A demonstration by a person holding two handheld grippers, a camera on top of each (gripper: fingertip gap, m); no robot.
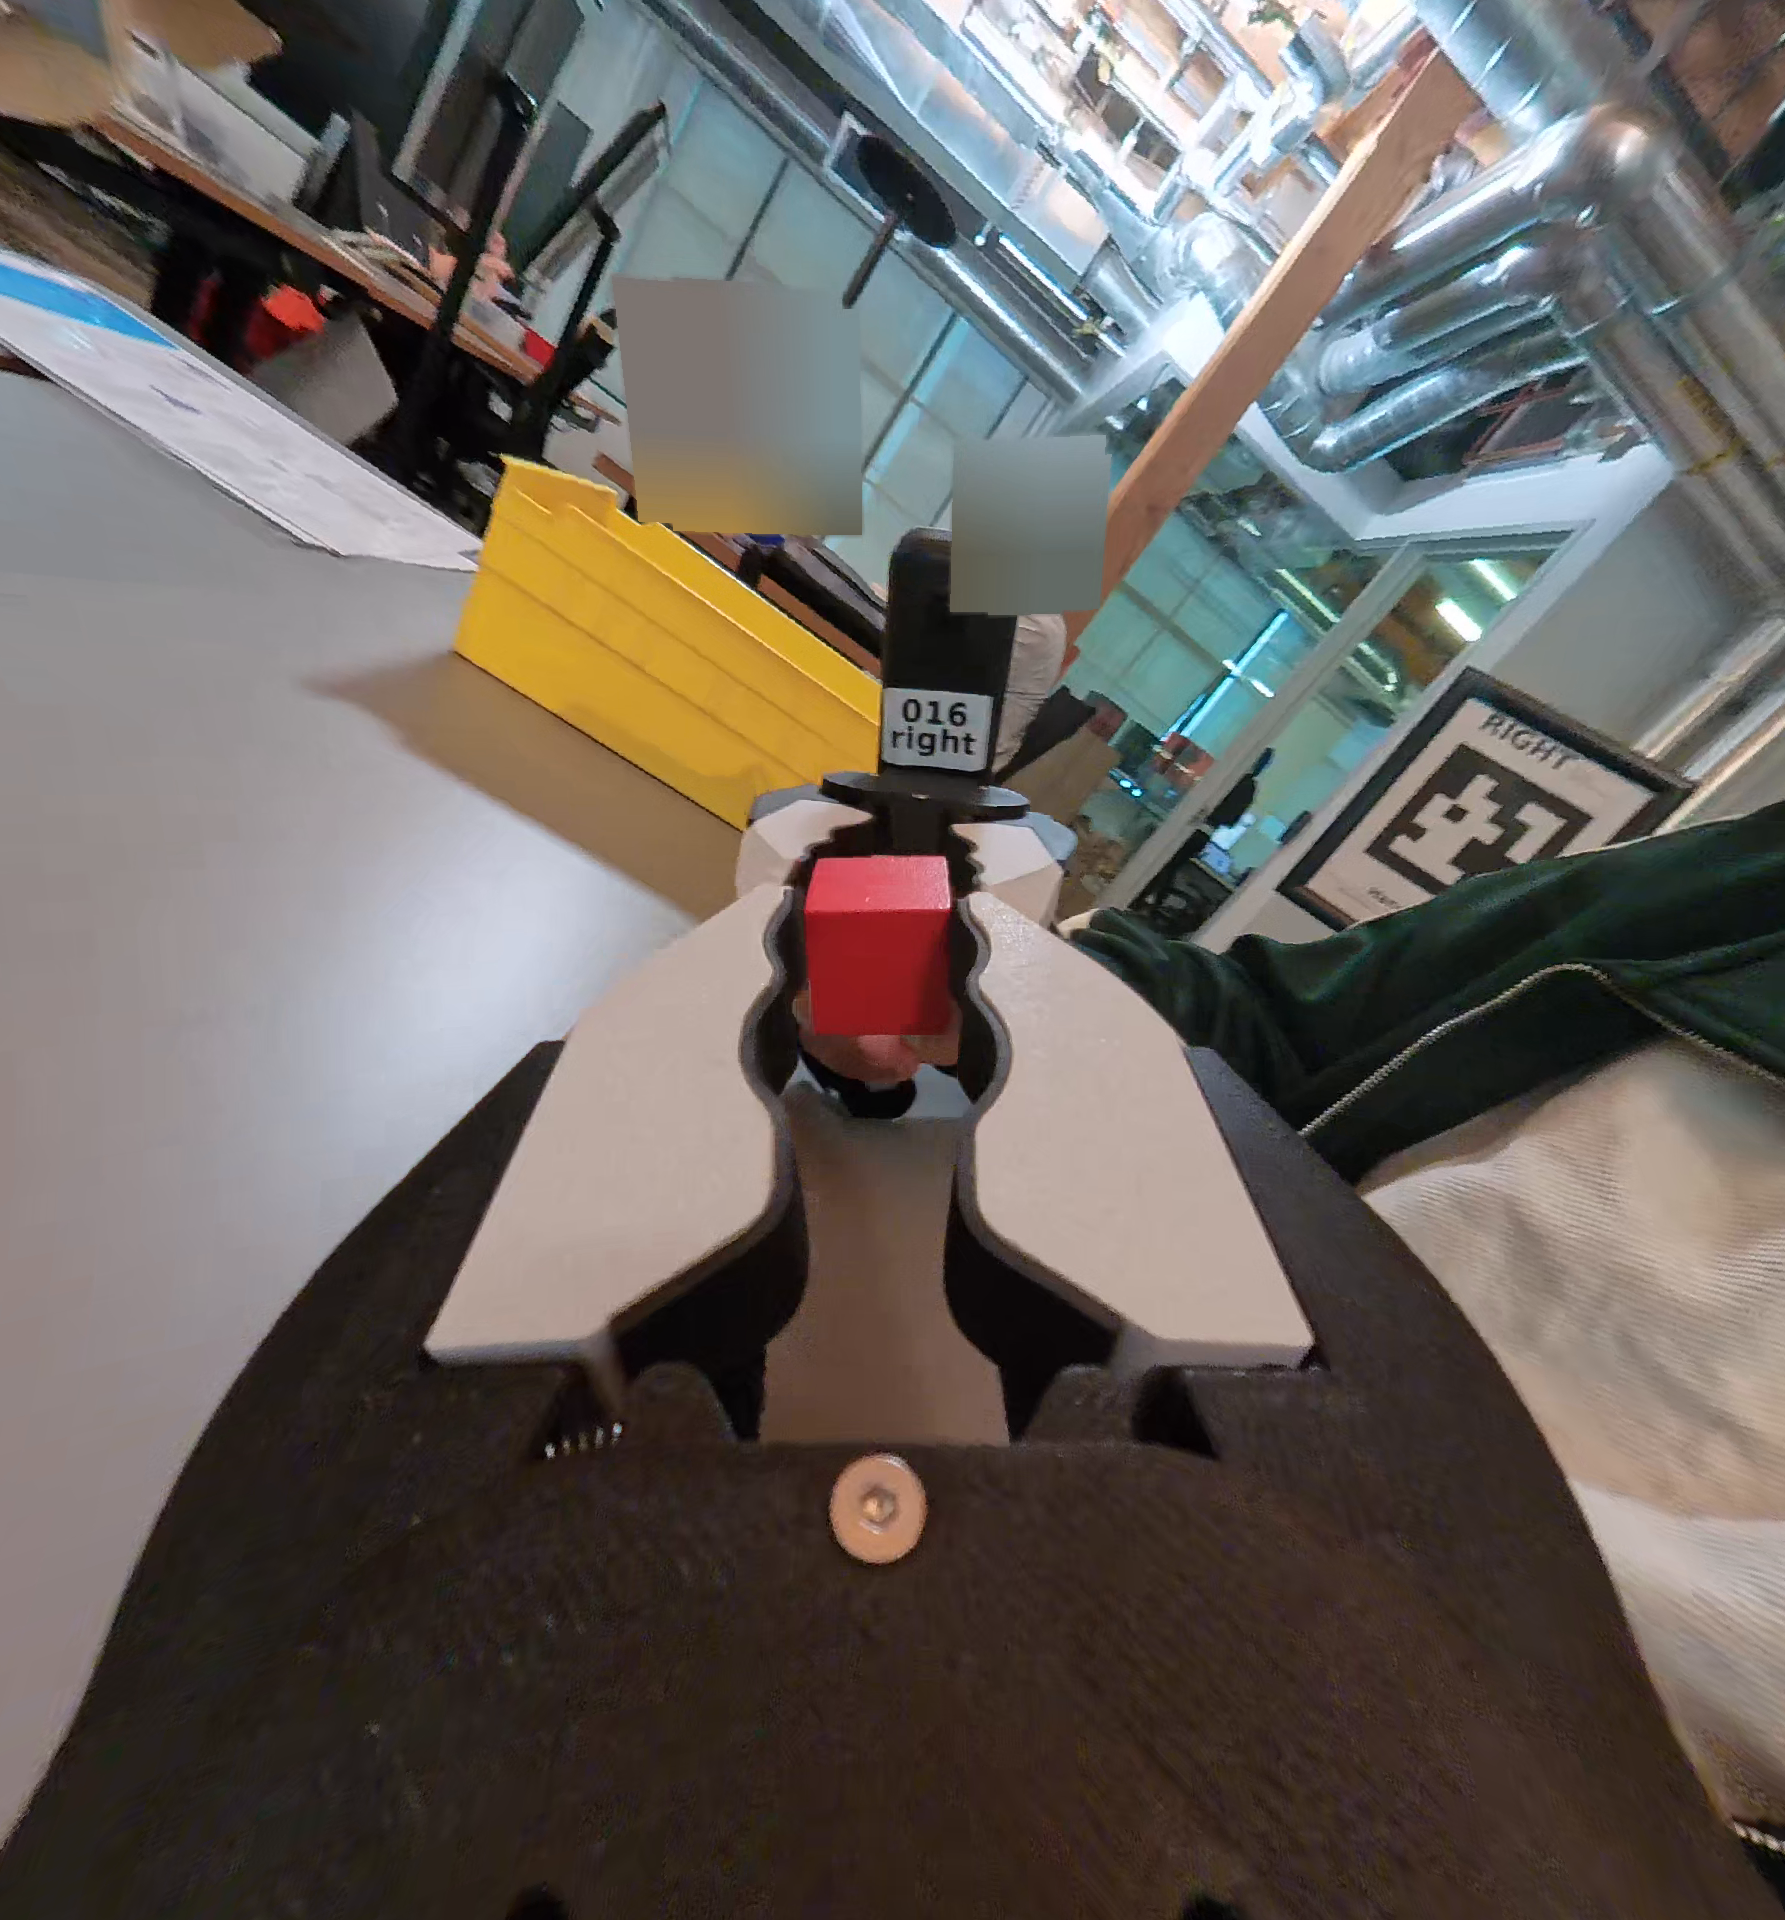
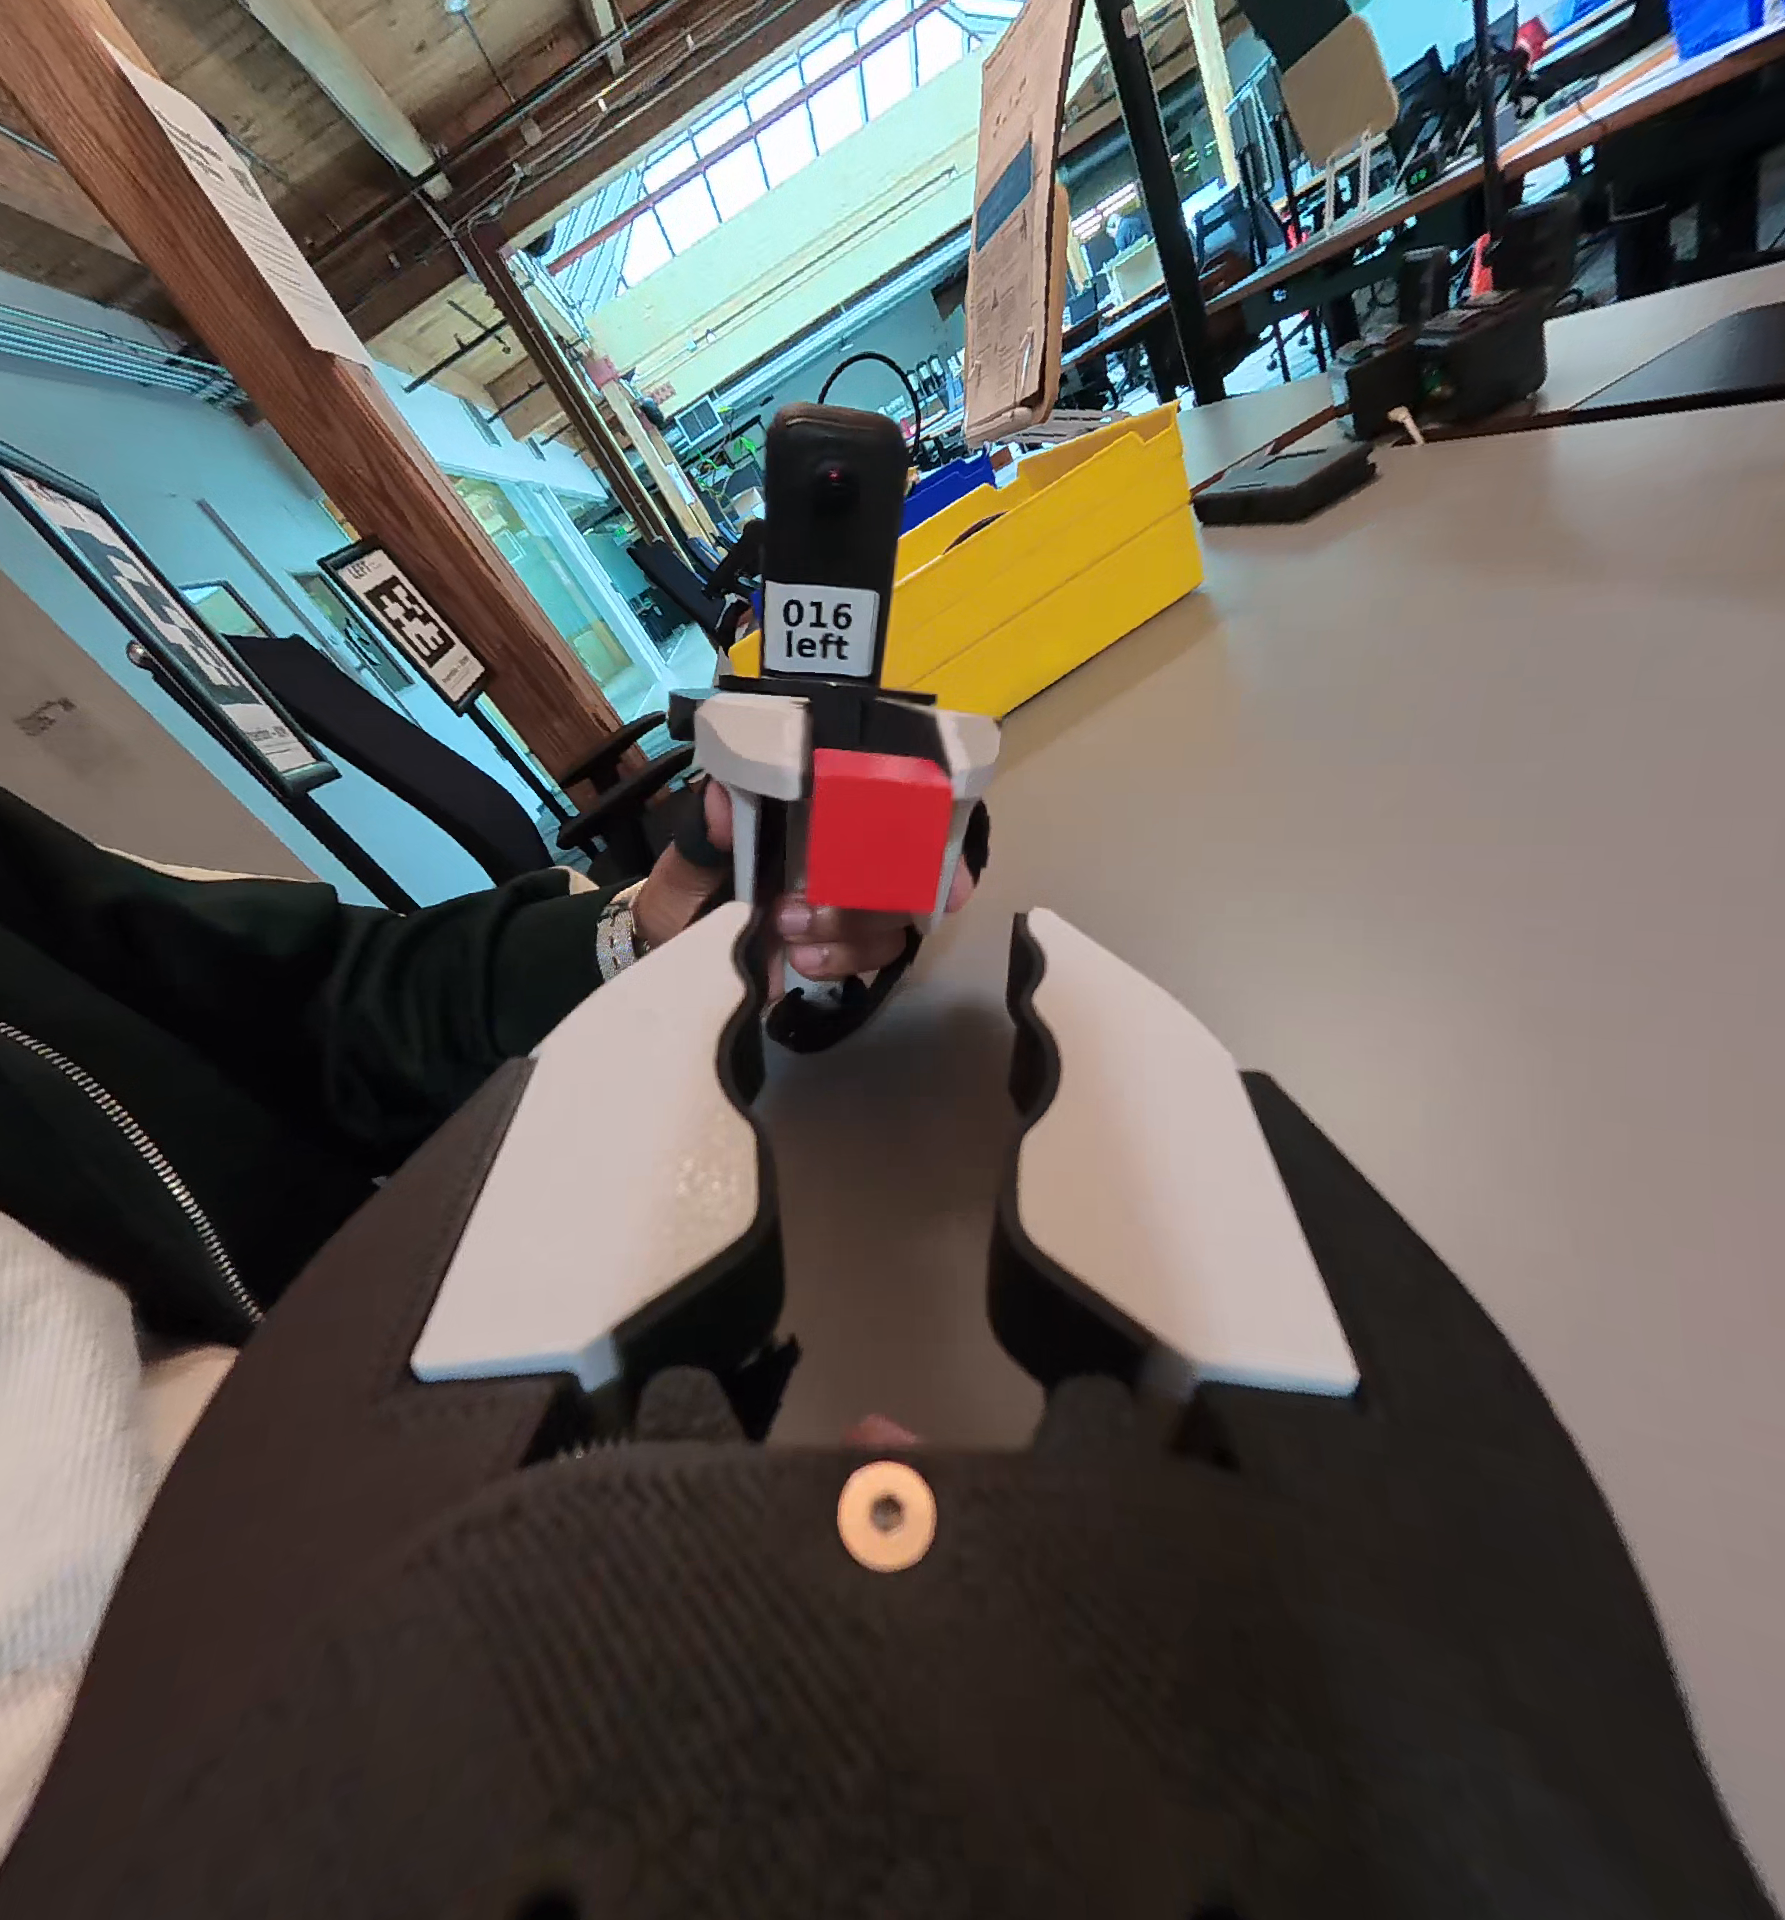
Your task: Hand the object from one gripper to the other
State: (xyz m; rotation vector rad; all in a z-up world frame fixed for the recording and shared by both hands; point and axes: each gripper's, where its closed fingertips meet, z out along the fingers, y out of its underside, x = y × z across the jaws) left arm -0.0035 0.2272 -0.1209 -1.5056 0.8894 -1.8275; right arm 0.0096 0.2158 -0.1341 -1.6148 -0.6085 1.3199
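A red cube [image 1: 875,945] sits between the fingers of my left gripper [image 1: 875,914], which is shut on it and holds it above the grey table [image 1: 192,831]. My right gripper [image 2: 883,925] is open and empty, its fingertips a short way in front of the cube [image 2: 875,831]. The two grippers face each other. In the left wrist view the right gripper [image 1: 893,831] shows just behind the cube, its white fingers spread on either side. In the right wrist view the left gripper [image 2: 867,790] holds the cube, with a hand on its handle.
A yellow bin [image 1: 639,644] stands on the table behind the grippers; it also shows in the right wrist view [image 2: 1054,561]. A dark-sleeved arm [image 1: 1490,956] reaches in from the right. A flat black device [image 2: 1283,483] and a printed sheet [image 1: 192,395] lie on the table.
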